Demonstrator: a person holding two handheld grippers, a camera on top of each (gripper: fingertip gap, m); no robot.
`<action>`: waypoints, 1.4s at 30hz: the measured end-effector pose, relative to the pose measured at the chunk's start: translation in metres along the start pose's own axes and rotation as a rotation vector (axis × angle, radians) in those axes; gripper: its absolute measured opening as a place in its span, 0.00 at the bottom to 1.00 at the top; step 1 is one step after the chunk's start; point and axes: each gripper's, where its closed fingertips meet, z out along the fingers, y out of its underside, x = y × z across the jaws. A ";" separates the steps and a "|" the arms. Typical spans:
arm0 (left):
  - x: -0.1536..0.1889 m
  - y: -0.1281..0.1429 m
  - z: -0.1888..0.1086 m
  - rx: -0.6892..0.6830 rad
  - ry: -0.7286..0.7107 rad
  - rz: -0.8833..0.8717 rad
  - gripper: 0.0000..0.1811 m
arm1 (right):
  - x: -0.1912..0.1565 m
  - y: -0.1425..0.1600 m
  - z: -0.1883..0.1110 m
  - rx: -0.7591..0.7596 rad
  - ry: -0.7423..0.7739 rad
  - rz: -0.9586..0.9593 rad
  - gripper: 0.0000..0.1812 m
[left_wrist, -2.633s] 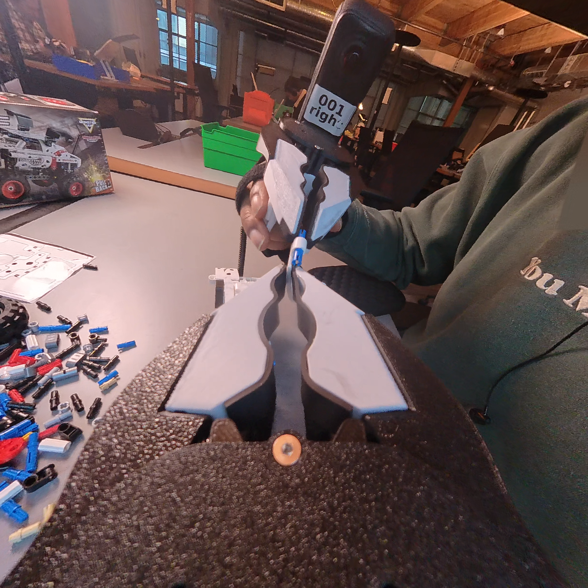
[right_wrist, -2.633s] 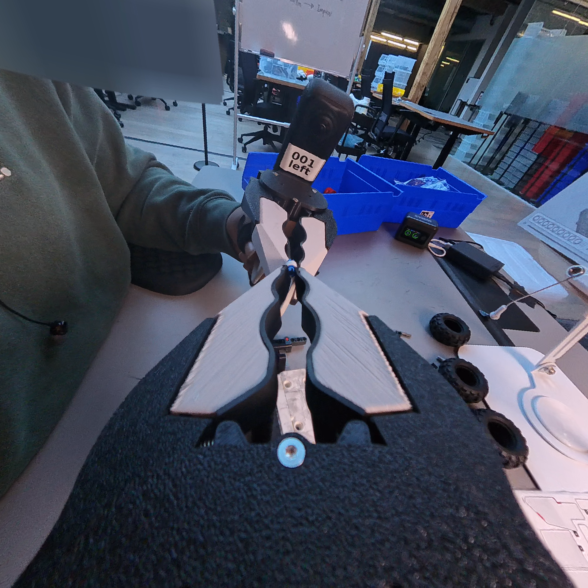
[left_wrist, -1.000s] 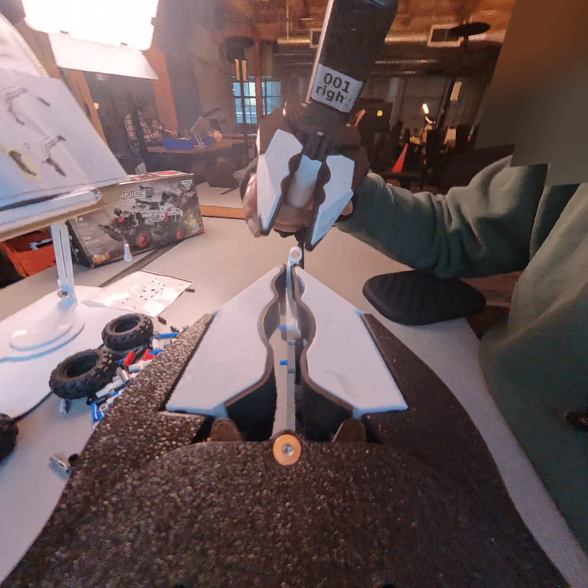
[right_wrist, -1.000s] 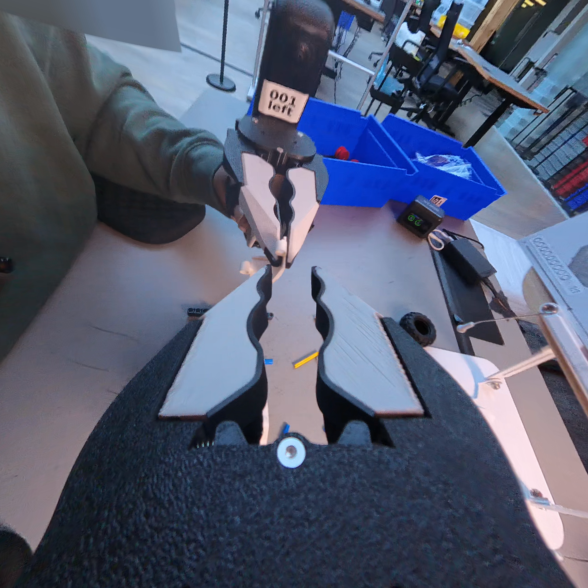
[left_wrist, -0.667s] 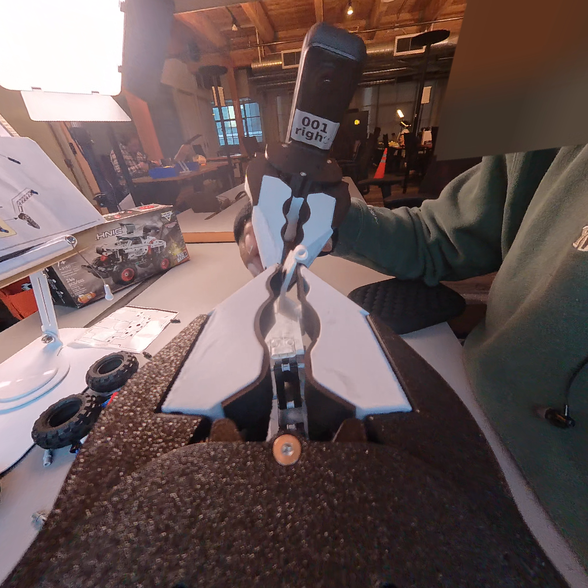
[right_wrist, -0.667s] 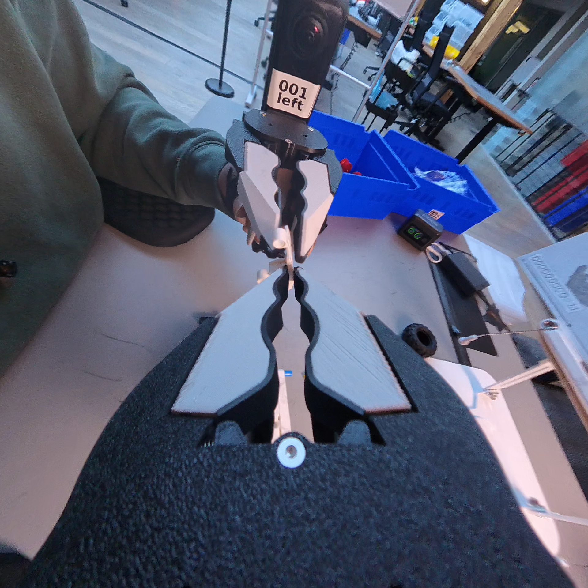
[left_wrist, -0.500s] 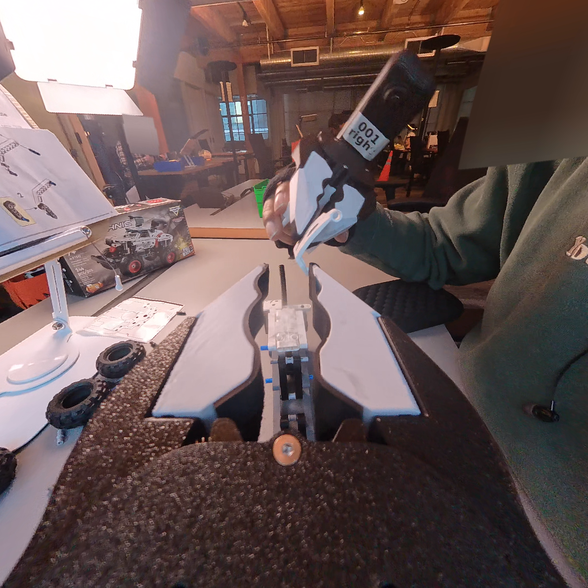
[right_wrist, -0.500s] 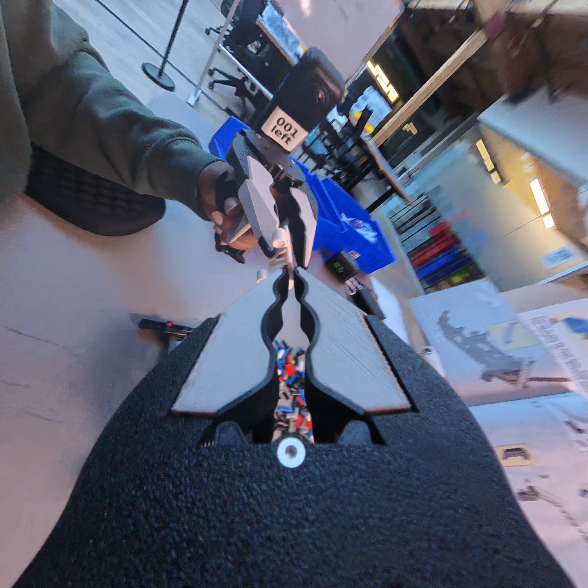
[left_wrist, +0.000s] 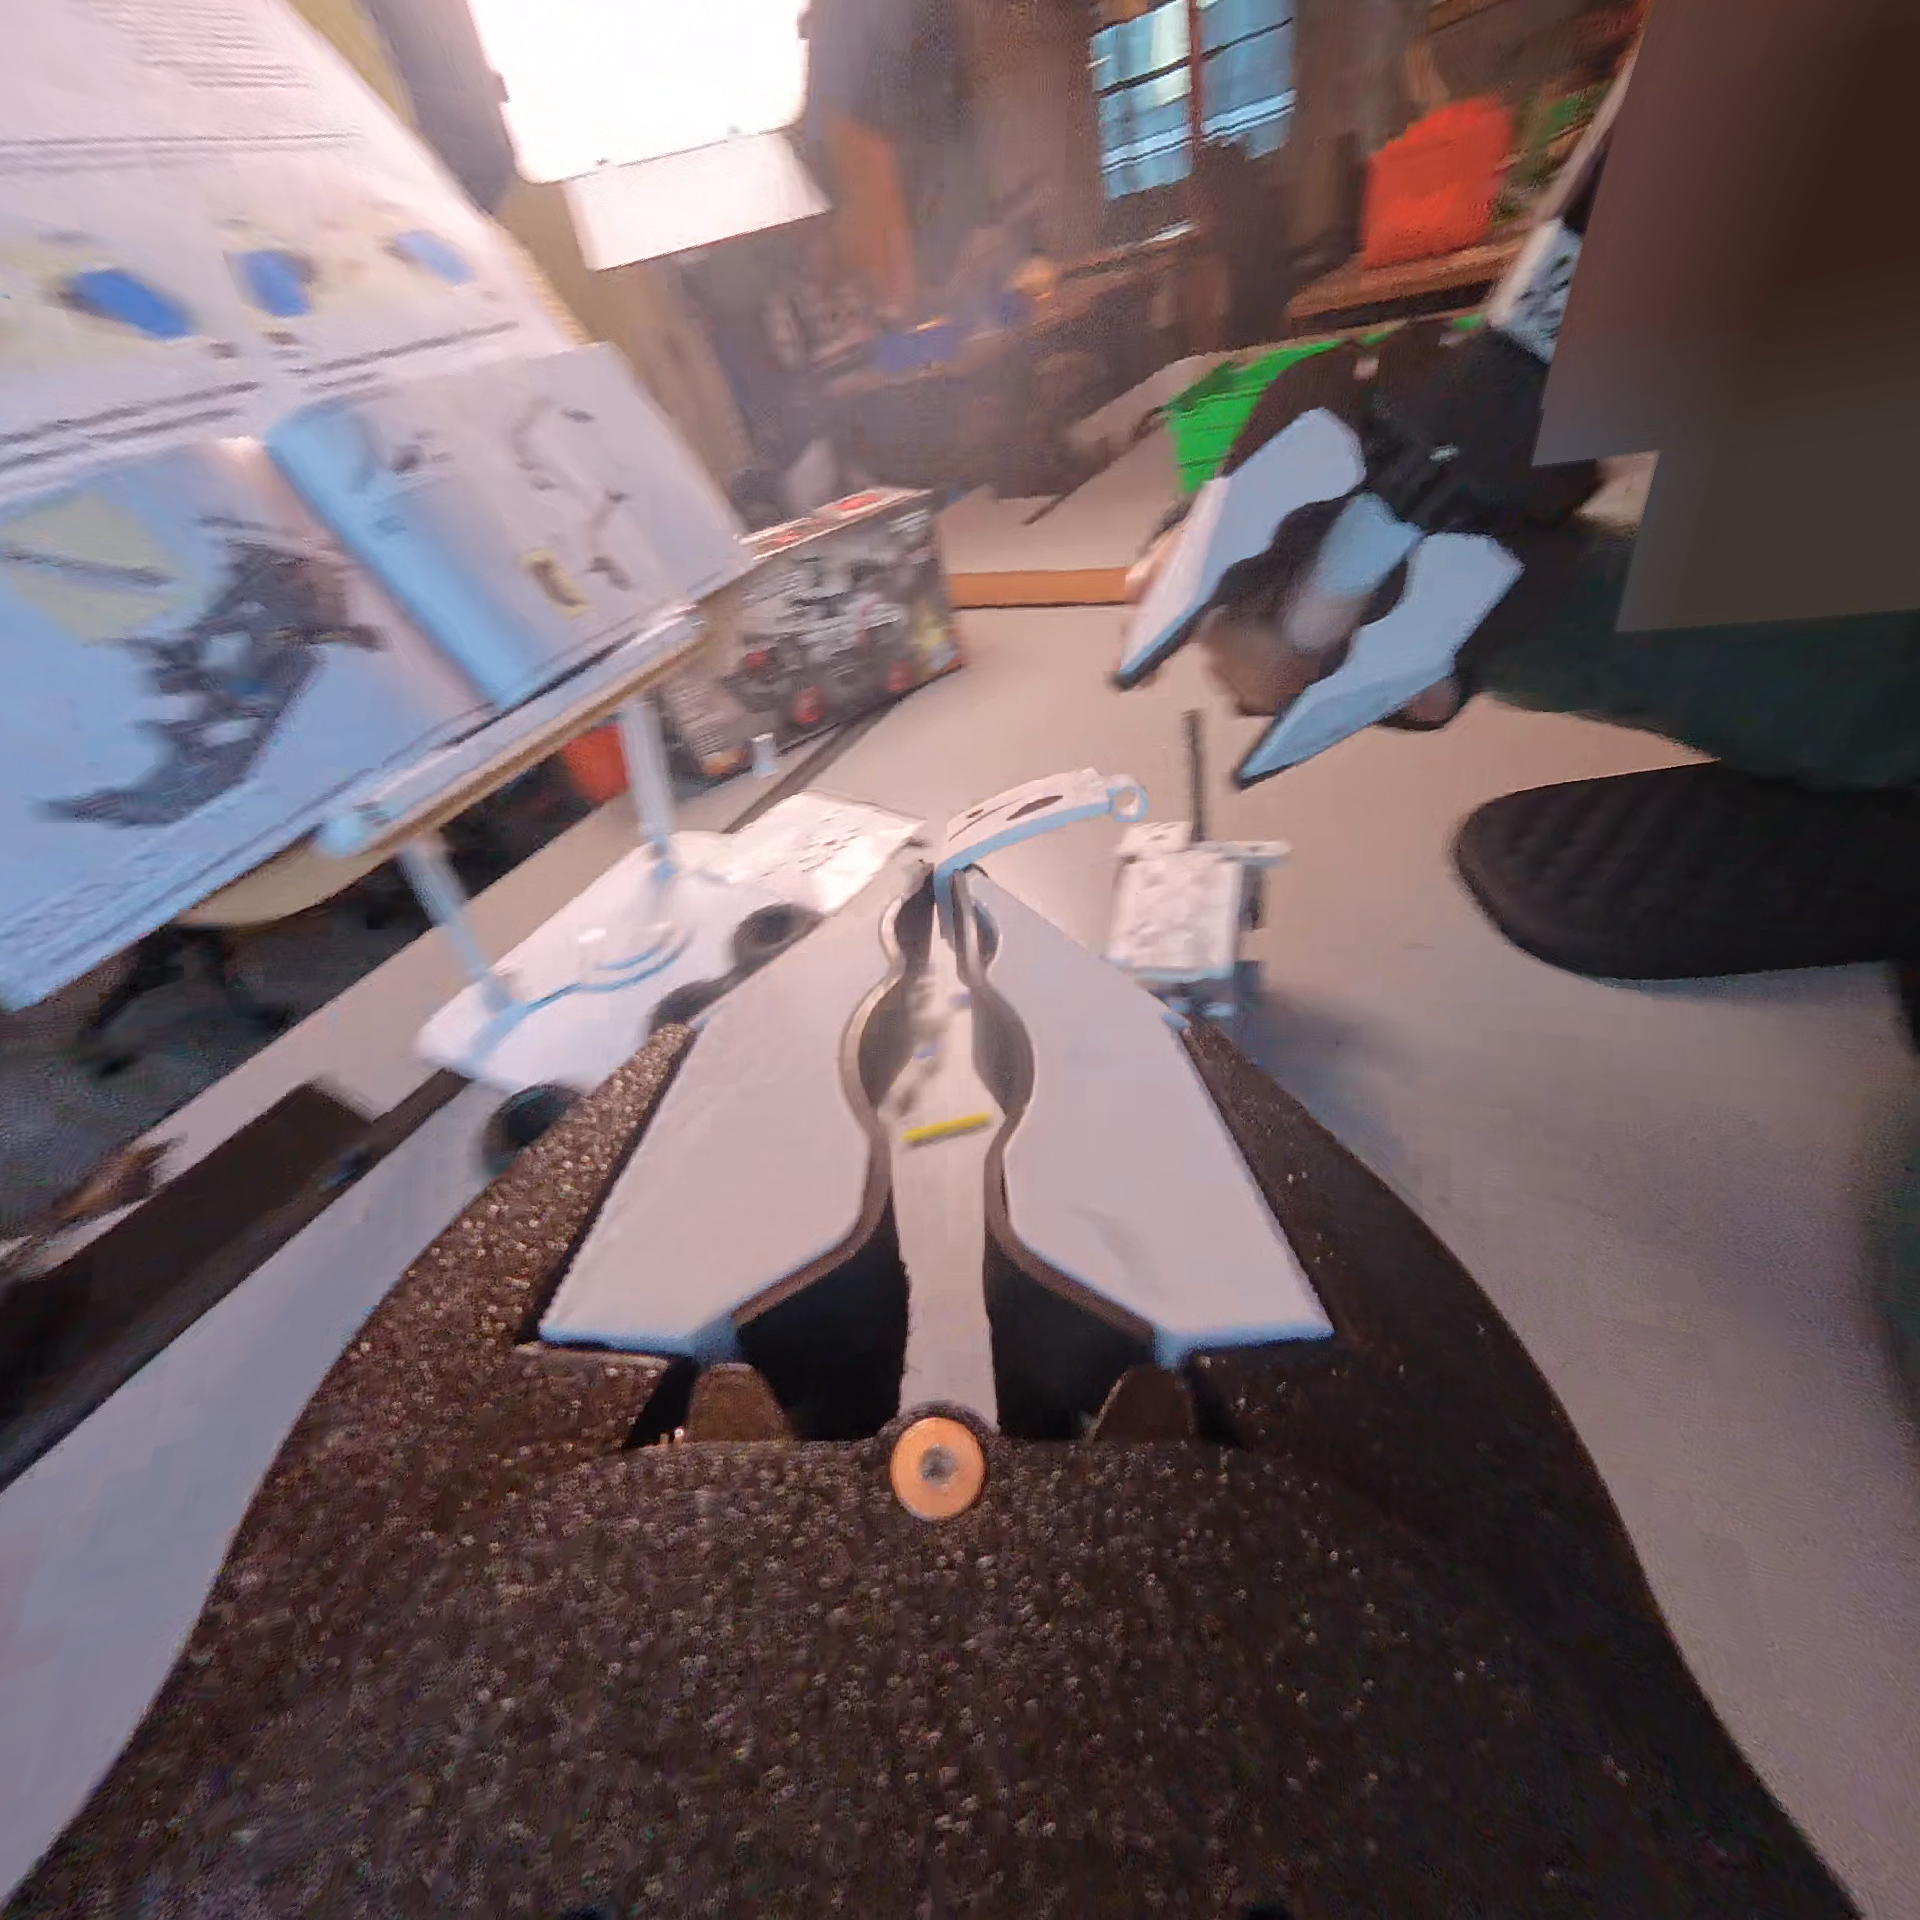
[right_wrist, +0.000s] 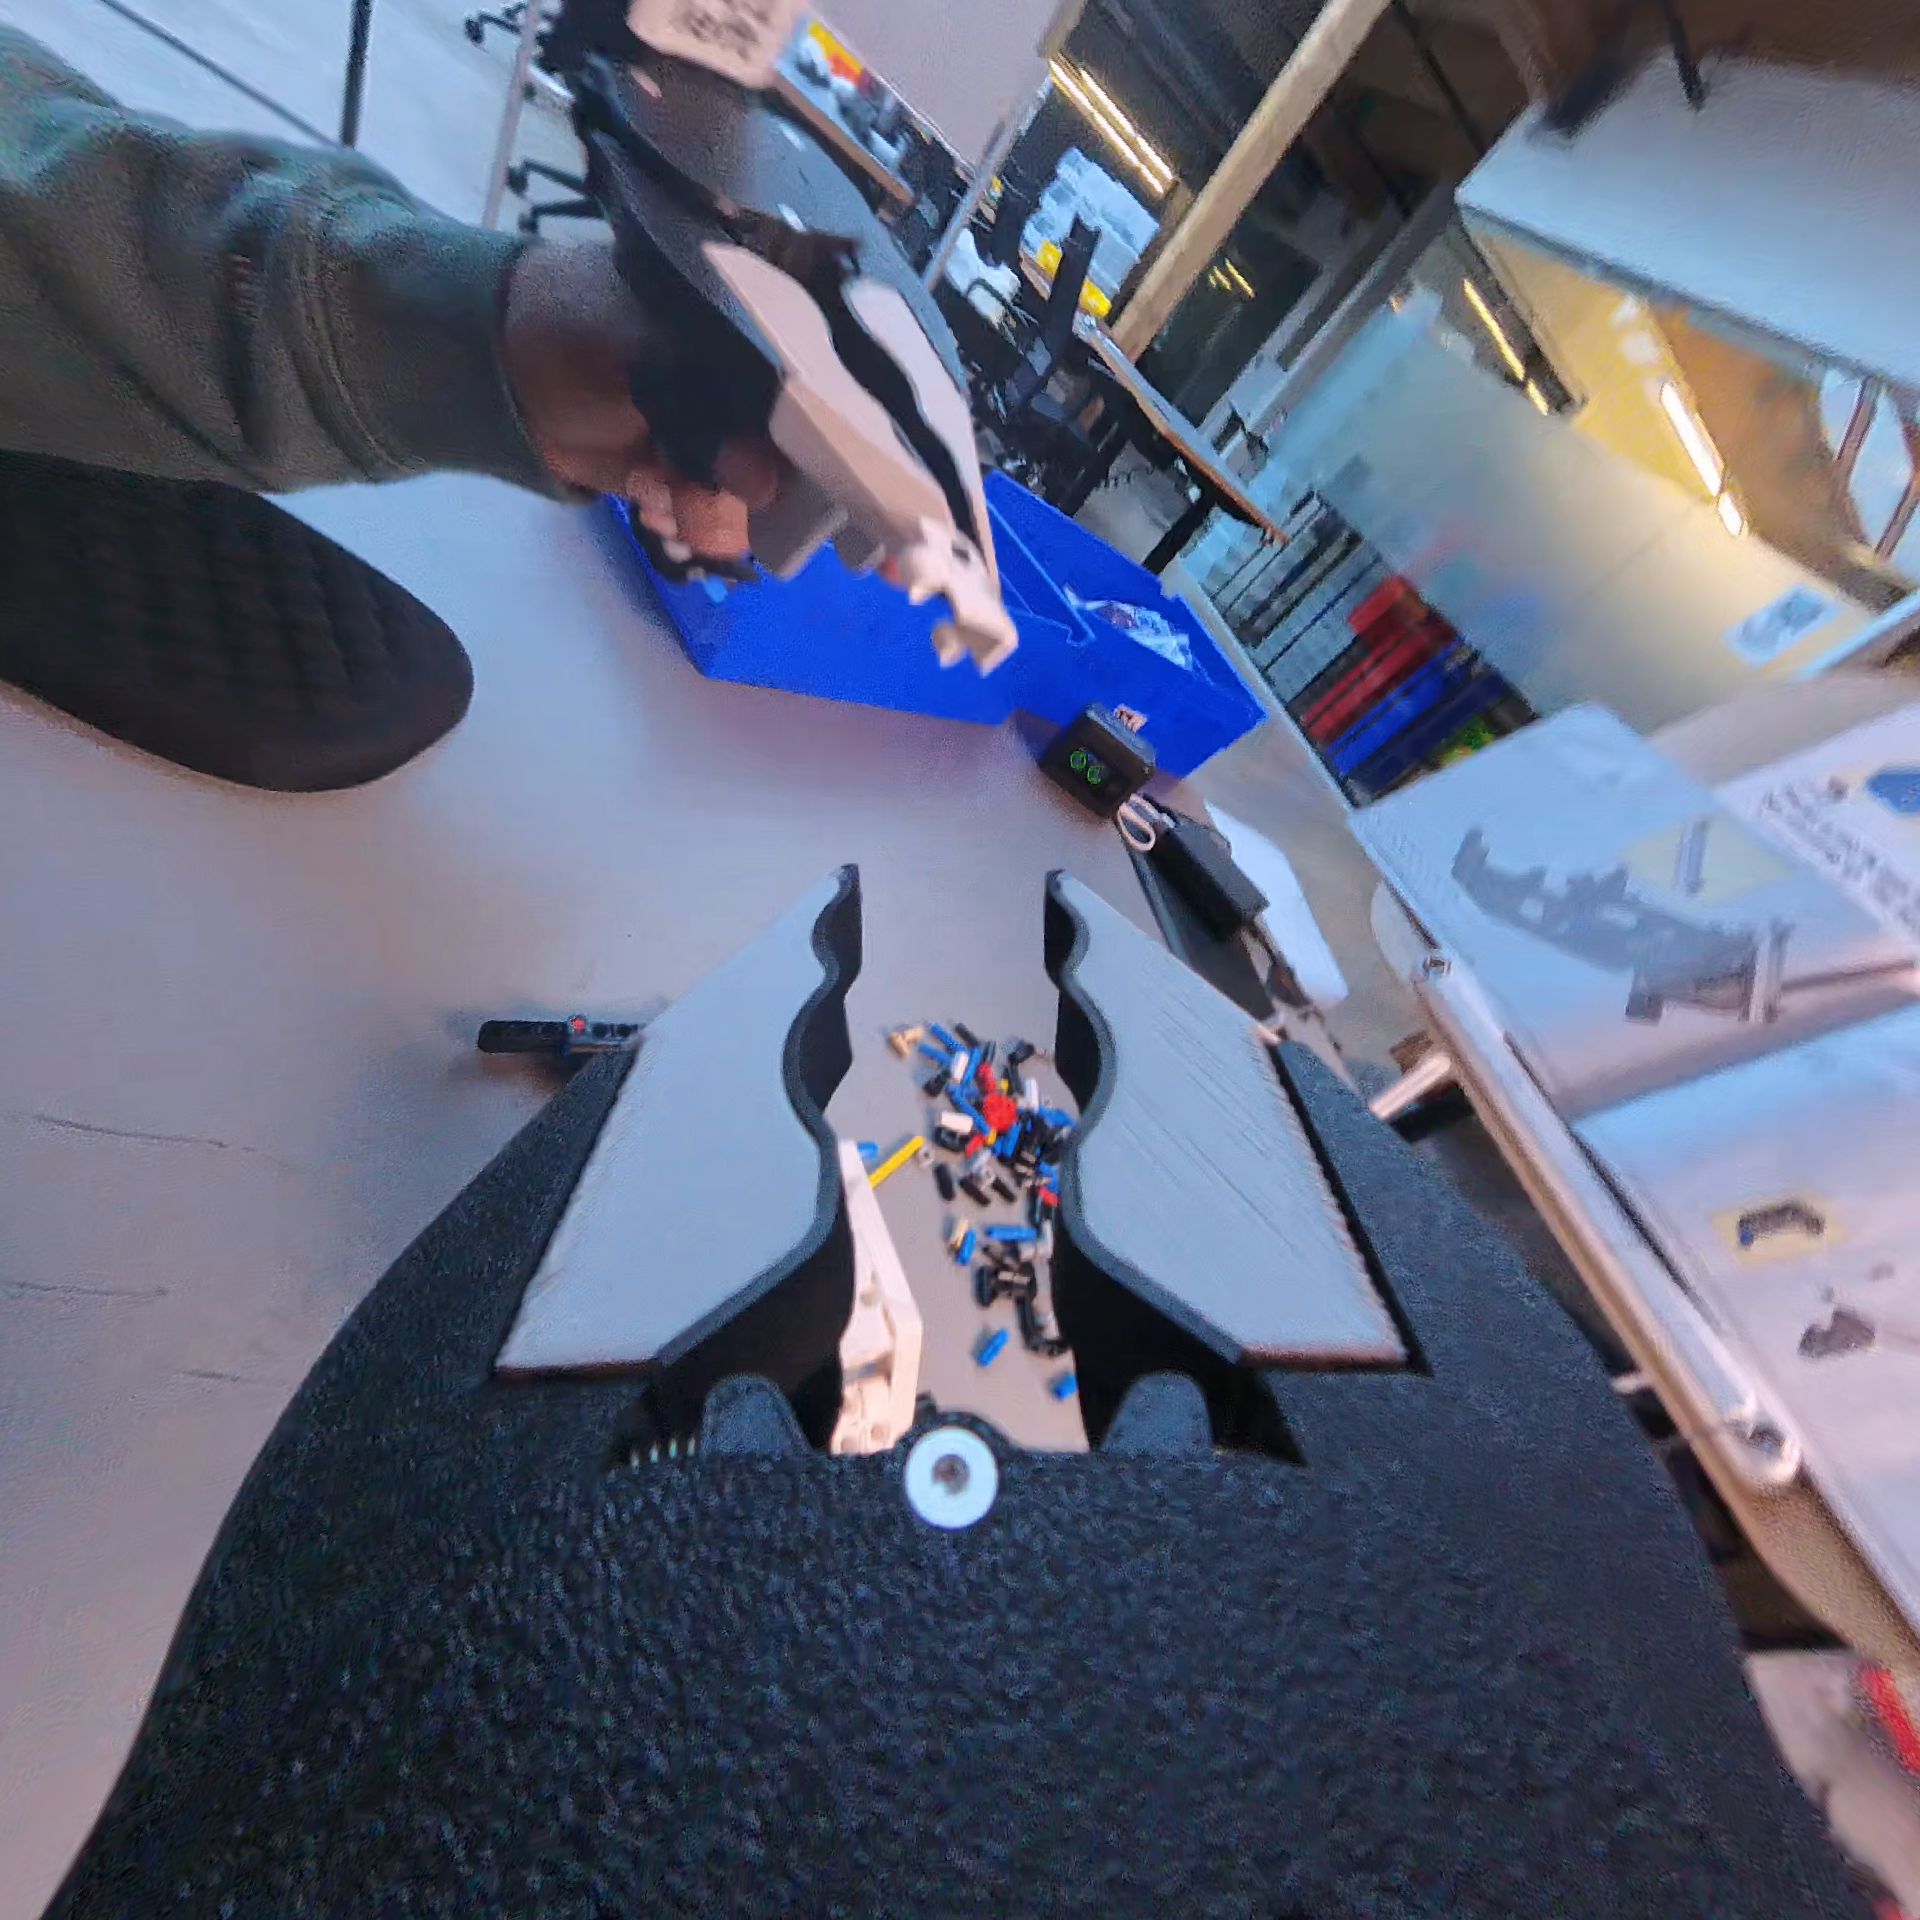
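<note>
My left gripper (left_wrist: 948, 885) is shut on one end of a white curved piece (left_wrist: 1039, 816), which sticks out up and to the right of the tips. It also shows in the right wrist view (right_wrist: 935, 561), held high with the white piece (right_wrist: 961, 603) at its tips. My right gripper (right_wrist: 951, 894) is open and empty above a pile of small blue, black and red parts (right_wrist: 987, 1143). In the left wrist view the right gripper (left_wrist: 1184, 727) hangs open at the upper right. A white and grey part-built assembly (left_wrist: 1184, 925) stands on the table just beyond my left fingers.
An instruction booklet on a white stand (left_wrist: 499, 540) fills the left. A toy box (left_wrist: 831, 623) stands behind it. Black tyres (left_wrist: 769, 930) lie by the stand's base. A black pad (right_wrist: 208, 623), blue bins (right_wrist: 1091, 665), a black device (right_wrist: 1096, 764) and a black beam (right_wrist: 551, 1034) lie on the table. One gripper's finger ends stand about 9 cm off the other's. The black beam (right_wrist: 551, 1034) sits 15 cm or so from the ends of my right fingers.
The white curved piece has passed from the right gripper to the left. The left gripper has shut on it, the right has opened and drawn back. Both views have swung and blurred.
</note>
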 end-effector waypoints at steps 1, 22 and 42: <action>-0.024 0.004 -0.019 -0.050 -0.126 0.017 0.01 | 0.005 0.006 -0.007 -0.008 0.017 0.054 0.20; -0.167 0.201 -0.265 -1.074 -0.858 -0.219 0.12 | -0.001 0.091 -0.101 -0.242 0.217 0.397 0.18; 0.080 0.088 0.099 -0.314 0.390 -0.272 0.41 | -0.038 0.112 -0.062 -0.316 0.104 0.274 0.17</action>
